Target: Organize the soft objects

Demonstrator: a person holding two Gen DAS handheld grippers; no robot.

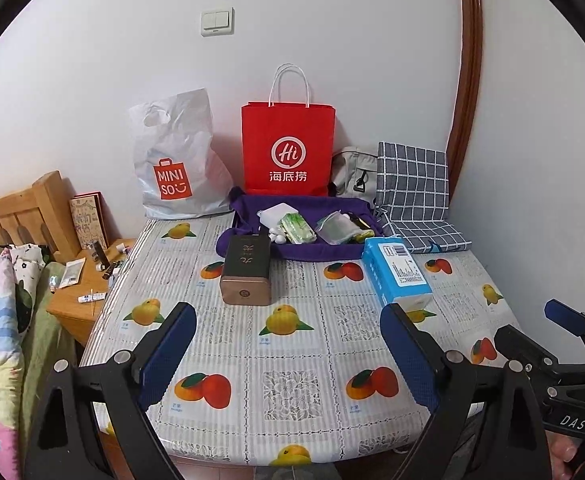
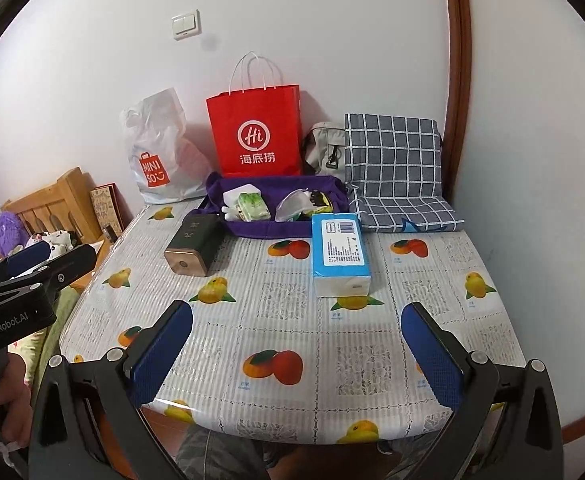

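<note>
Bags: two upright, red paper bag, white plastic bag | tissue pack: one | both grippers' fingers spread | purple tray's contents unclear

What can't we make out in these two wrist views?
- Red paper bag and white Miniso bag: contents hidden by their own walls, both views.
- Grey bag: mostly hidden behind the checked fabric bag.
- Purple fabric tray: small items inside too small to identify.
- Blue tissue pack: label print too small.
- Nightstand clutter: too small, left wrist view.
- Table: near edge cut off by the hand-held grippers.
</note>
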